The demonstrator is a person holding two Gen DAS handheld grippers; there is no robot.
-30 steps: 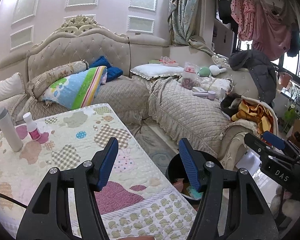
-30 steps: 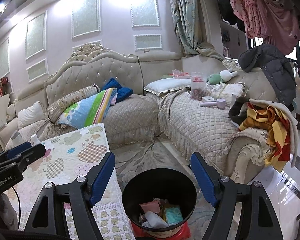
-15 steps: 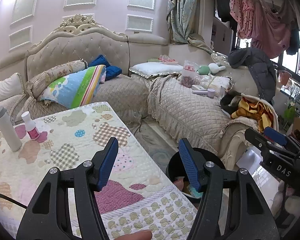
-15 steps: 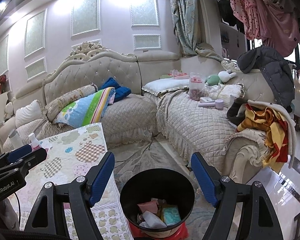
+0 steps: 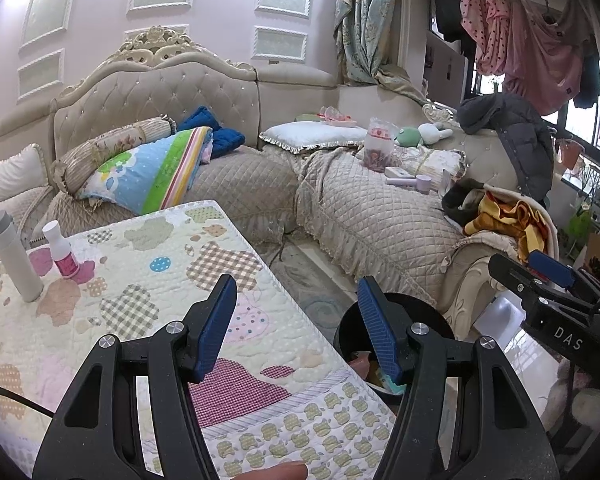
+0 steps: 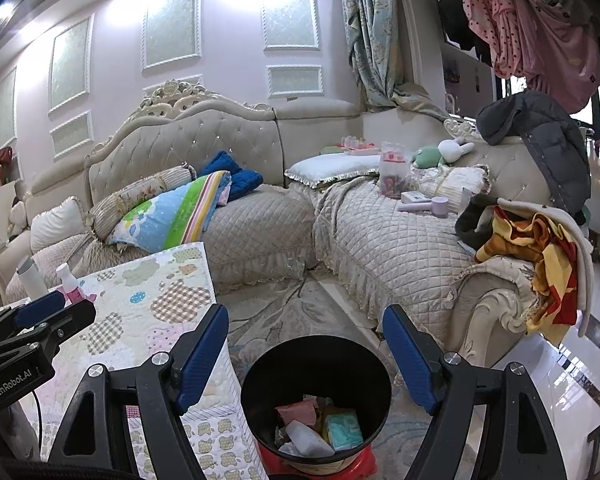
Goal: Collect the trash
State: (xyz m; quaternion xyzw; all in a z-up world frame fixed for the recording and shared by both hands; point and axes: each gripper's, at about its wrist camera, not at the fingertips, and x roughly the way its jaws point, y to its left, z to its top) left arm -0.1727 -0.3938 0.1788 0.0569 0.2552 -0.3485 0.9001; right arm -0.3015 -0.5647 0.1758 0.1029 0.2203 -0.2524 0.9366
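A black trash bin [image 6: 256, 384] stands on the floor beside the table, holding pink, white and teal wrappers [image 6: 320, 428]. My right gripper [image 6: 306, 348] is open and empty, held above the bin. My left gripper [image 5: 296, 316] is open and empty above the table's near right edge; the bin [image 5: 432, 316] shows partly behind its right finger. The right gripper also shows at the right of the left wrist view [image 5: 540, 276].
A table with a patchwork quilt cover [image 5: 140, 280] carries a white flask [image 5: 14, 256] and a small pink bottle [image 5: 62, 256] at its far left. A beige corner sofa [image 6: 400, 240] with pillows, toys and clothes lies beyond, with patterned rug between.
Both views have shifted only slightly; the grippers stay open and hover in nearly the same places.
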